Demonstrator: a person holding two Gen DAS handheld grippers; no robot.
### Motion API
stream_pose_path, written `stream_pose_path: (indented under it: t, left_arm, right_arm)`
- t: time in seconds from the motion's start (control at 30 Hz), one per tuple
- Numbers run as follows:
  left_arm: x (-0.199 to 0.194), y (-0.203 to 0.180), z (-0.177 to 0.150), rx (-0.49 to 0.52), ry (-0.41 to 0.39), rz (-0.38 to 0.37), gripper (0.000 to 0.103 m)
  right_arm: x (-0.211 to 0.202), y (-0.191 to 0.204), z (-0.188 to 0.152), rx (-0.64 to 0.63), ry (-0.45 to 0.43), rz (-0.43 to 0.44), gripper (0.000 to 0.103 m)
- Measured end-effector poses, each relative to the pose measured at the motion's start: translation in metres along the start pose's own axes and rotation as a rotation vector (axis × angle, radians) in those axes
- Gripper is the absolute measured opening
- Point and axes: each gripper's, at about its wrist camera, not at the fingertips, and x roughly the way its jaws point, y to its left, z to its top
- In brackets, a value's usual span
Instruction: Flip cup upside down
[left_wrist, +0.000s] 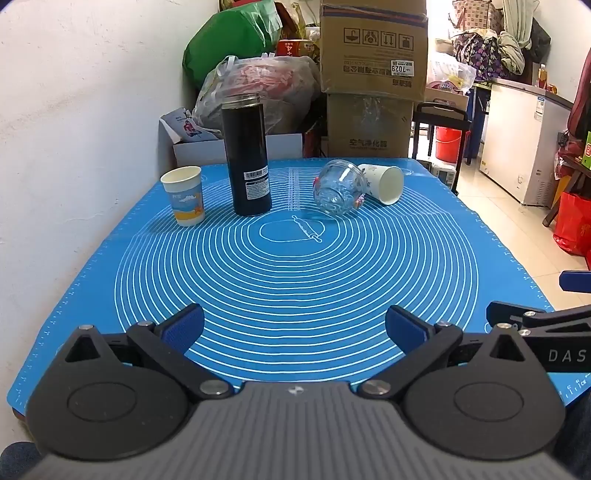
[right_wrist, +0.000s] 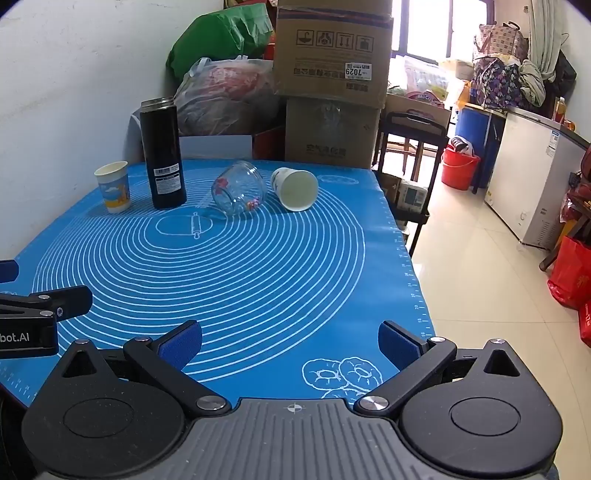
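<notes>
An upright paper cup (left_wrist: 183, 195) stands at the far left of the blue mat (left_wrist: 295, 280), mouth up; it also shows in the right wrist view (right_wrist: 112, 186). A second white paper cup (left_wrist: 384, 182) lies on its side at the far right, mouth toward me, as the right wrist view shows too (right_wrist: 295, 188). A clear glass jar (left_wrist: 338, 186) lies on its side beside it (right_wrist: 238, 192). A tall black flask (left_wrist: 246, 155) stands upright (right_wrist: 163, 153). My left gripper (left_wrist: 294, 330) is open and empty over the mat's near edge. My right gripper (right_wrist: 290, 343) is open and empty near the front right.
Stacked cardboard boxes (left_wrist: 373, 74) and plastic bags (left_wrist: 258, 92) stand behind the table against the white wall. The mat's right edge (right_wrist: 406, 258) drops to a tiled floor with a red bucket (right_wrist: 460, 166) and a white freezer (right_wrist: 532, 184).
</notes>
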Motion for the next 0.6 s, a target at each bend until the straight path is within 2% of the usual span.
stream_pose_path:
  t: [0.6]
  left_arm:
    - [-0.0039,-0.0034,-0.0015,-0.004,0.002,-0.002,0.103]
  right_arm:
    - [0.0025,-0.0001,0.0002,0.001,0.004,-0.002,0.103]
